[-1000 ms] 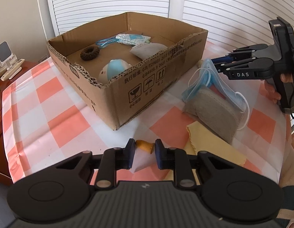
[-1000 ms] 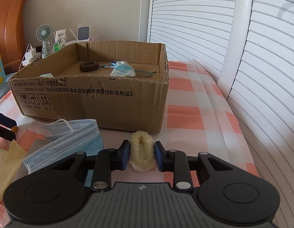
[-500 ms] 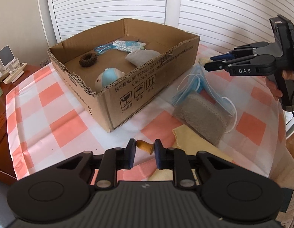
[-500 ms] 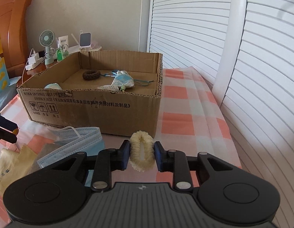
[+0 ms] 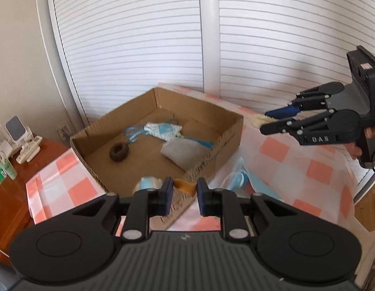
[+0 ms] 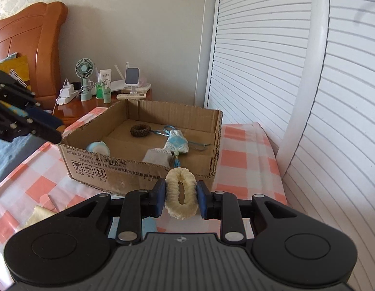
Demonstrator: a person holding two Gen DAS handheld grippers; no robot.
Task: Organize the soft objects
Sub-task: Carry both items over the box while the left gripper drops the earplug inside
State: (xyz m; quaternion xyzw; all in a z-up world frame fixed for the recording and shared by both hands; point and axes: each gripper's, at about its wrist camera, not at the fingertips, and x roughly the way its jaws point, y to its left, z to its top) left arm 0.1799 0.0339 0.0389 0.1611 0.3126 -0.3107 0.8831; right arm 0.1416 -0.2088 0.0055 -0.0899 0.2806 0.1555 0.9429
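An open cardboard box [image 5: 226,145] [image 6: 139,169] stands on the checked tablecloth. It holds a brown scrunchie [image 5: 119,152] [image 6: 140,130], a blue-white sachet [image 5: 162,130] [image 6: 178,143], a grey pouch [image 5: 181,151] [image 6: 158,157] and a pale blue plush [image 5: 148,184] [image 6: 97,148]. My left gripper [image 5: 185,194] [image 6: 58,131] hangs near the box's front wall, shut on a small orange-tan soft piece [image 5: 185,186]. To the right of the box my right gripper [image 6: 180,198] [image 5: 263,121] is raised and shut on a cream scrunchie [image 6: 180,194] [image 5: 259,121].
Blue face masks [image 5: 240,179] and a yellow cloth [image 6: 39,215] lie on the tablecloth [image 5: 296,160] beside the box. A wooden nightstand [image 6: 83,104] with a fan, bottles and a phone stand sits to the left. White slatted doors [image 6: 272,72] are behind and right.
Both grippers have risen above the table with their soft things still gripped. The box and the masks now sit lower and farther off in both views.
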